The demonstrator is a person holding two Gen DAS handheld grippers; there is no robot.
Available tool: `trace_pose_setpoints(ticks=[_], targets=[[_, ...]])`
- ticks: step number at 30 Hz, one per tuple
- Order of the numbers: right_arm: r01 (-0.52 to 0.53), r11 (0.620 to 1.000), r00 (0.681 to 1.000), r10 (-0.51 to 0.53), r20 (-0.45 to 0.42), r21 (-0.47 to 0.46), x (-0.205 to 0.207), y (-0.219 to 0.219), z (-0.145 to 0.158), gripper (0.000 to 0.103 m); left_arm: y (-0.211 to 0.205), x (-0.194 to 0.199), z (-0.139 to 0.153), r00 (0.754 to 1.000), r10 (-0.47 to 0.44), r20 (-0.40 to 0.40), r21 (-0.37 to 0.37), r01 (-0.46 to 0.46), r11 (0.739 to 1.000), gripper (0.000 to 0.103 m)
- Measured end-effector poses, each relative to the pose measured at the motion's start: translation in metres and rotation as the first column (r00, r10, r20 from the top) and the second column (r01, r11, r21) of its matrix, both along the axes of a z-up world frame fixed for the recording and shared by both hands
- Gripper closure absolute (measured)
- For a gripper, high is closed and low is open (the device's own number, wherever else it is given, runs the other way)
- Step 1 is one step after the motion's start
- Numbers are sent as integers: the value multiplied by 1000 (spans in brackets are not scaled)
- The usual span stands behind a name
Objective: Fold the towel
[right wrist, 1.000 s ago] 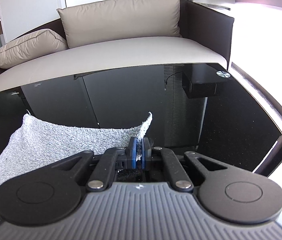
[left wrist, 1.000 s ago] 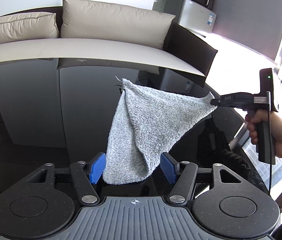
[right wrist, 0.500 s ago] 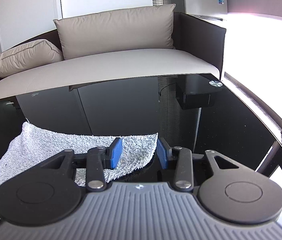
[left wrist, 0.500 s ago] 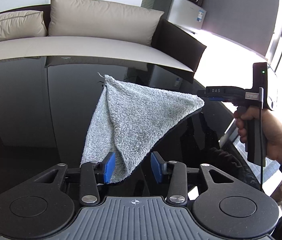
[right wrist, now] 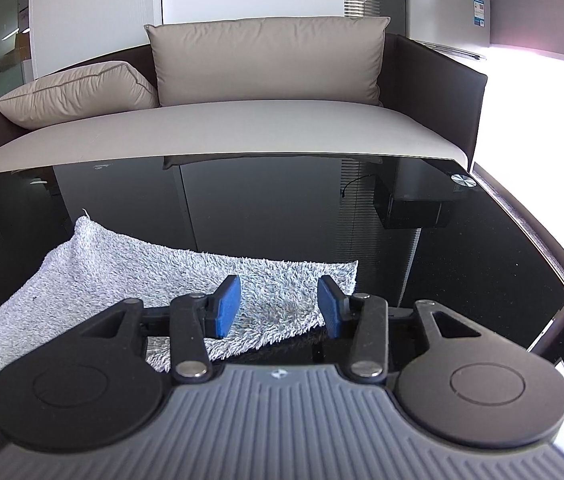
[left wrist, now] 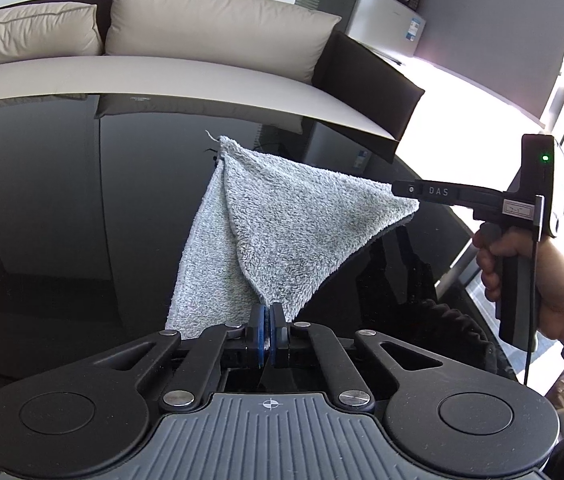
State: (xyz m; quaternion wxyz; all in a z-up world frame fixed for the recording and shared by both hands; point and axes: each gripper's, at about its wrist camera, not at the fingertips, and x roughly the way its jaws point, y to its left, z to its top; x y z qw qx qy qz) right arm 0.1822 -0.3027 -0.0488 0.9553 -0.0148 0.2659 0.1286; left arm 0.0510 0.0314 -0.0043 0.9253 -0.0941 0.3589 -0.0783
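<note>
Soft, light towel [left wrist: 282, 232] on table [left wrist: 62, 208]: grab corners. L gripper [left wrist: 266, 330] pinches near corner; R gripper [right wrist: 278, 306] jaws opening, not pressing it.

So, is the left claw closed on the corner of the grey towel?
Yes, the left claw has its blue pads pressed together on the near corner of the grey towel.
</note>
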Motion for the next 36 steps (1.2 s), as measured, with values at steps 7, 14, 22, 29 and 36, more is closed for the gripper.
trace_pose_setpoints(ticks=[7,14,22,29,36], targets=[[-1,1000,1000,1,-15,4,-1,-2,-2,57,5,-5,8,999,38,28,12,-38,999,101],[22,1000,999,-22,-26,0,2,-9,-2,57,12,-4,8,996,89,3,27,-89,996,101],[16,999,998,-18,-55,-46,4,-6,-8,54,16,1,3,991,129,-45,46,-127,991,101],[7,999,998,-10,-54,-53,1,-5,-10,54,18,-7,8,984,176,-23,79,-173,982,65],[14,999,998,-16,-57,-35,-14,-9,-7,54,30,-7,7,973,229,-40,71,-226,972,52]])
